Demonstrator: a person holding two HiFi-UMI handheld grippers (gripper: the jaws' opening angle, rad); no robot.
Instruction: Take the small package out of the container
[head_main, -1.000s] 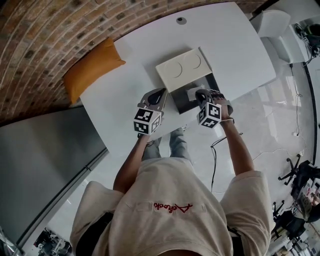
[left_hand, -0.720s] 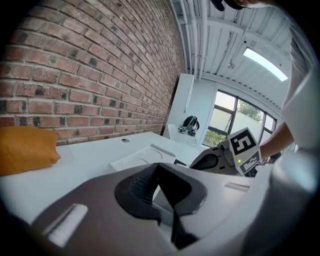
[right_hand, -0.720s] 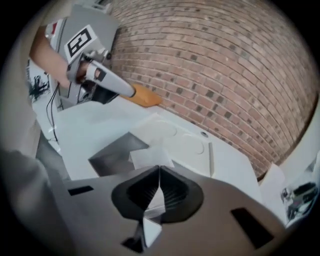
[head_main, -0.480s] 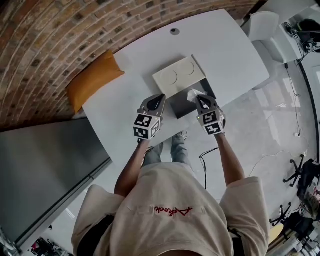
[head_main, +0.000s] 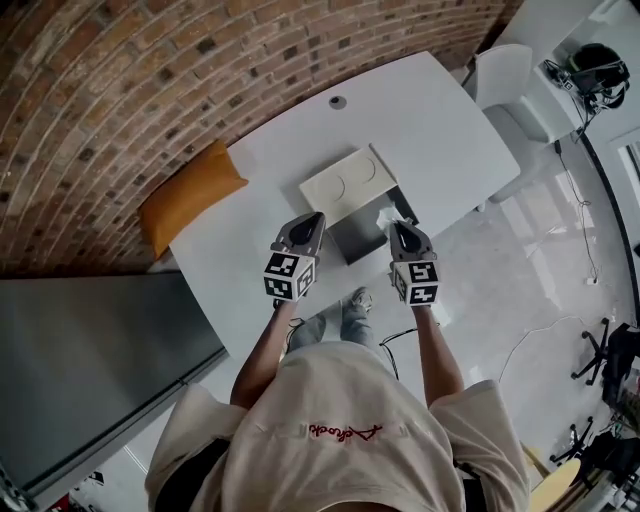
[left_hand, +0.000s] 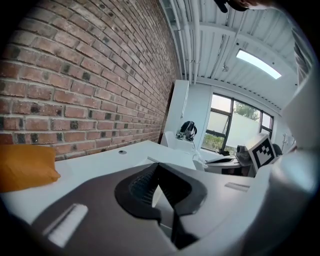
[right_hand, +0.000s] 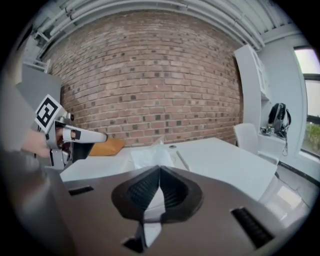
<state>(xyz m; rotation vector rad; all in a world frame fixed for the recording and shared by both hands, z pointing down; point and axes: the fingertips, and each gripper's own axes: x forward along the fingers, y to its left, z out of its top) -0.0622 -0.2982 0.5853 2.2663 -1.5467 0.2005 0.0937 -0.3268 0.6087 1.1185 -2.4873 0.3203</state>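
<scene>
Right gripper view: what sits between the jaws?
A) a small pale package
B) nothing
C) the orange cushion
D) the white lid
A: the right gripper is shut on the small package, its crinkled pale film showing between the jaws and past their tips.

The red cursive word across the back of my beige cotton shirt reads possibly "Arkade". The white cubes on my left gripper and right gripper, behind the fingers, bear black-and-white square code markers, no letters.
</scene>
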